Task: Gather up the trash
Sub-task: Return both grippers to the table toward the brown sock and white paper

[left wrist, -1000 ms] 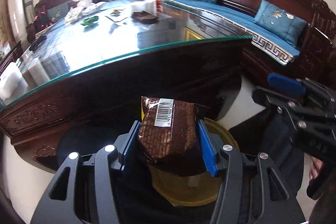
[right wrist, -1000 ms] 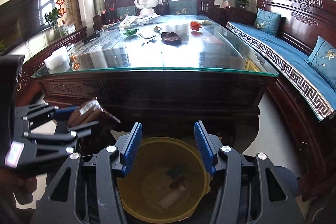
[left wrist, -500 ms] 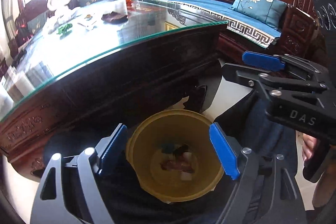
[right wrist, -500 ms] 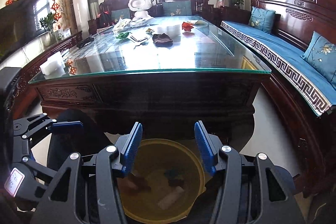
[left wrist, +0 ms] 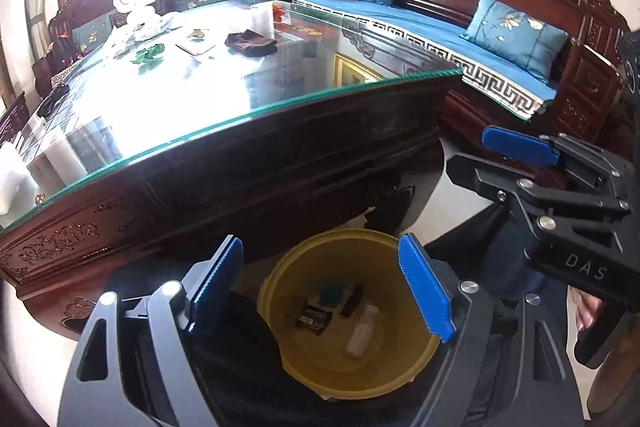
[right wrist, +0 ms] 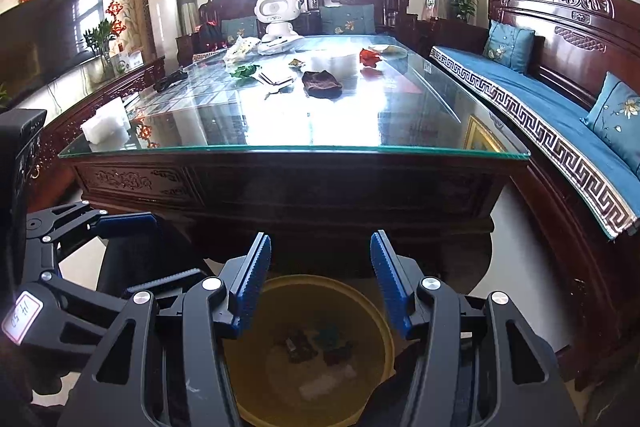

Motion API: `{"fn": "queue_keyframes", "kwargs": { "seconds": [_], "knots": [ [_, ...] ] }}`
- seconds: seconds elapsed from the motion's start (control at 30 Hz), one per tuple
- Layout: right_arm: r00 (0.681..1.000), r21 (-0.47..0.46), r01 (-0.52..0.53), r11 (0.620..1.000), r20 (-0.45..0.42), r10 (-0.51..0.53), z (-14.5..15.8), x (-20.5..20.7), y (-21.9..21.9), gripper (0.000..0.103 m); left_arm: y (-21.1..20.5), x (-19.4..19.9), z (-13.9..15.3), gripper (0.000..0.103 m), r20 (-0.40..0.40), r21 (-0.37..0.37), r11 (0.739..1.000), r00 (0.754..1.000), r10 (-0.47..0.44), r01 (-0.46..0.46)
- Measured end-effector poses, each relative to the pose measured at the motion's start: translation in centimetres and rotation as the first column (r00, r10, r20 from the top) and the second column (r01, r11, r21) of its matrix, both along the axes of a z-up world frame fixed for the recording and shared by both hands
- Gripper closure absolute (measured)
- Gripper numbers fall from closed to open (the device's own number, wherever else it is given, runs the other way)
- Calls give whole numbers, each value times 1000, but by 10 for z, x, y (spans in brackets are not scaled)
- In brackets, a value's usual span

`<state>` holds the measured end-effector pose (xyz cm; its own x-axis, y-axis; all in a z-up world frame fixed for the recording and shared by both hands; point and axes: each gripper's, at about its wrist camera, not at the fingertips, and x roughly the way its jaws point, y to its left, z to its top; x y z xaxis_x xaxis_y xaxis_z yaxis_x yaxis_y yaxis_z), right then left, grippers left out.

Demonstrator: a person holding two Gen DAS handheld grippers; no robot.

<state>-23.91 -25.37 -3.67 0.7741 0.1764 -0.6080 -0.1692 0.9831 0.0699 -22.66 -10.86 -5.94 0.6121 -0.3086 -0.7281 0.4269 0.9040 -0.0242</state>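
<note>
A yellow bin (left wrist: 280,291) stands on the floor before the table; it also shows in the right wrist view (right wrist: 376,323). Inside lie a brown snack wrapper (left wrist: 314,318), a green scrap (left wrist: 330,294) and a white piece (left wrist: 362,333). My left gripper (left wrist: 320,287) is open and empty above the bin. My right gripper (right wrist: 320,279) is open and empty over the bin too; it shows at the right of the left wrist view (left wrist: 520,147). On the glass table (right wrist: 360,123) lie a brown wrapper (right wrist: 322,84), a green wrapper (right wrist: 245,71) and a red wrapper (right wrist: 370,57).
A white toy robot (right wrist: 278,17) and papers (right wrist: 276,75) sit at the table's far end, a white tissue block (right wrist: 105,125) at its left edge. A blue-cushioned wooden sofa (right wrist: 560,115) runs along the right. A TV (right wrist: 44,35) stands at left.
My left gripper opened and let go of the brown snack wrapper, which now lies in the bin. The right gripper stayed open over the bin.
</note>
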Motion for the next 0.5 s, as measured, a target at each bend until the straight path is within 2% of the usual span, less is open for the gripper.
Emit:
{"fn": "queue_keyframes", "kwargs": {
  "seconds": [0.33, 0.5],
  "knots": [
    [1000, 4, -14, 1000, 14, 14, 17, 38, 6, 51, 20, 48, 27, 23, 37, -48, 996, 996, 77, -75],
    [998, -3, -39, 999, 42, 39, 36, 69, 14, 49, 29, 83, 48, 23, 58, -71, 990, 990, 128, -124]
  ]
}}
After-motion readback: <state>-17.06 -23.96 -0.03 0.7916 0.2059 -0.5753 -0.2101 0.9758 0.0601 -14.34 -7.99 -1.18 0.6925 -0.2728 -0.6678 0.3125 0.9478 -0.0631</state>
